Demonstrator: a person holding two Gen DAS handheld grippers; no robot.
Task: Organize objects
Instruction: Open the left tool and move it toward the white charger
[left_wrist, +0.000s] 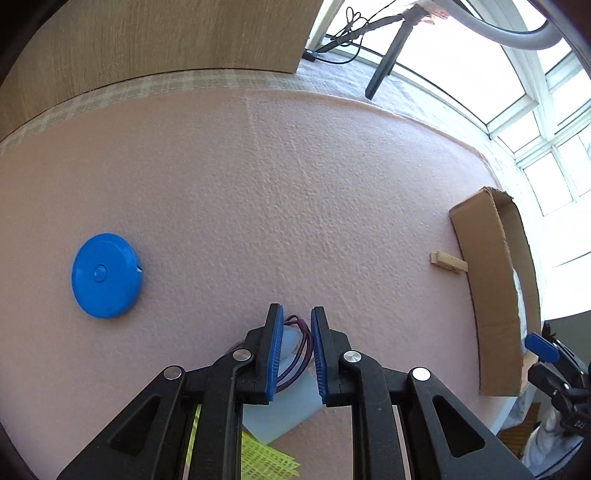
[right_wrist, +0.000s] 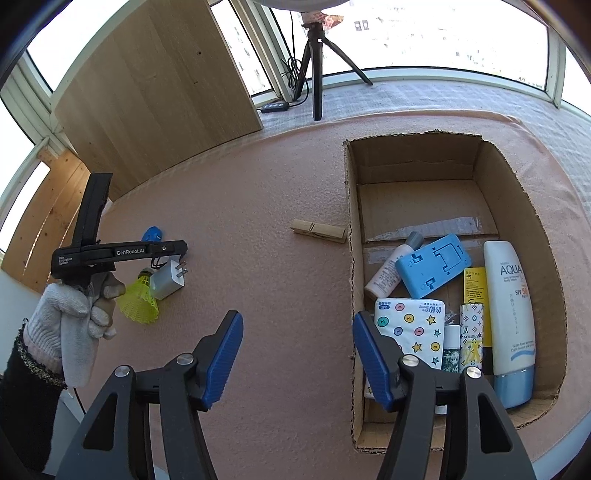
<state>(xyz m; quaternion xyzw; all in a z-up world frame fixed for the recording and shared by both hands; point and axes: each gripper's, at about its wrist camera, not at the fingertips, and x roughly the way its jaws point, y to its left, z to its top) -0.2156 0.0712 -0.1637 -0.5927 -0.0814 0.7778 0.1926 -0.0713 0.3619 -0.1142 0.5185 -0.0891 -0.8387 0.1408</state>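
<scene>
Left wrist view shows the left gripper (left_wrist: 297, 354) with its jaws almost together, pinching thin purple loops (left_wrist: 301, 341) over a white charger plug (left_wrist: 280, 402). A yellow shuttlecock (left_wrist: 266, 459) lies just below, and a blue round tape measure (left_wrist: 106, 275) sits apart on the pink surface (left_wrist: 258, 184). The right gripper (right_wrist: 297, 356) has its jaws spread with nothing between them, beside the cardboard box (right_wrist: 532, 229). A wooden clothespin (right_wrist: 318, 231) touches the box wall.
</scene>
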